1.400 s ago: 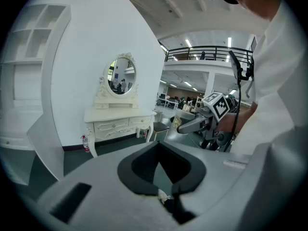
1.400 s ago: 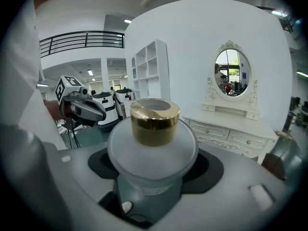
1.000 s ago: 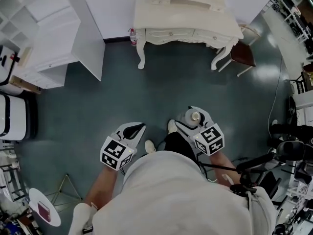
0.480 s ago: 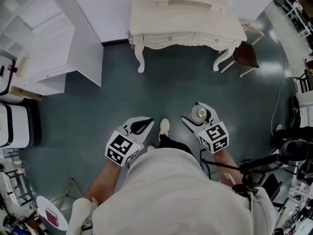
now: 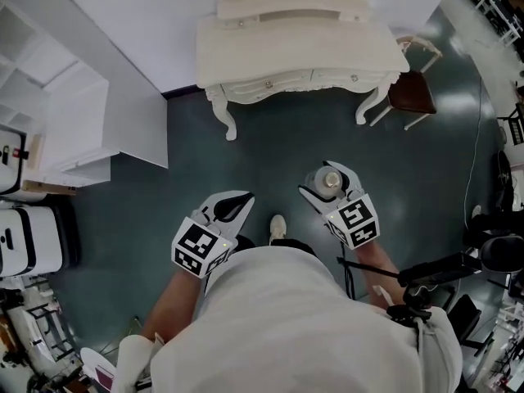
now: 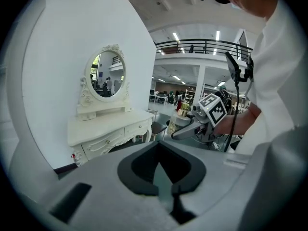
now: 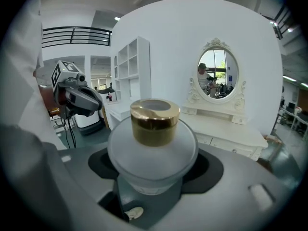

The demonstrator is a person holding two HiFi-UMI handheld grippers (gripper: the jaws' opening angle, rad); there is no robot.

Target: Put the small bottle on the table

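A person in a white top is standing on a dark green floor [image 5: 246,150] and holding 2 claws out in front. The right claw [image 5: 331,175] is squeezing the small bottle [image 5: 327,179] from both sides, so its jaws are clamped on it. The small bottle is round and cloudy white, and it is wearing a shiny gold cap [image 7: 154,119]. It is sitting upright between the jaws, with the cap pointing up. It is hanging in the air over the floor, well apart from the table [image 5: 286,43].

The left claw [image 5: 244,196] is holding nothing. Its 2 jaws are pressing together at the tips, and only a dark, drop-shaped hole is showing between them. The 2 claws are staying side by side, near each other but not touching. Each one is carrying a cube with black and white squares on it.

The table is a fancy cream-white one with curly legs and little drawers, and it is standing against the white wall. An oval mirror [image 6: 107,73] is sitting on top of it at the back. A brown chair [image 5: 412,95] is standing just beside the table's right end. A tall white shelf [image 5: 70,113] is standing off to the left. One white shoe [image 5: 278,226] is peeking out on the floor between the claws.
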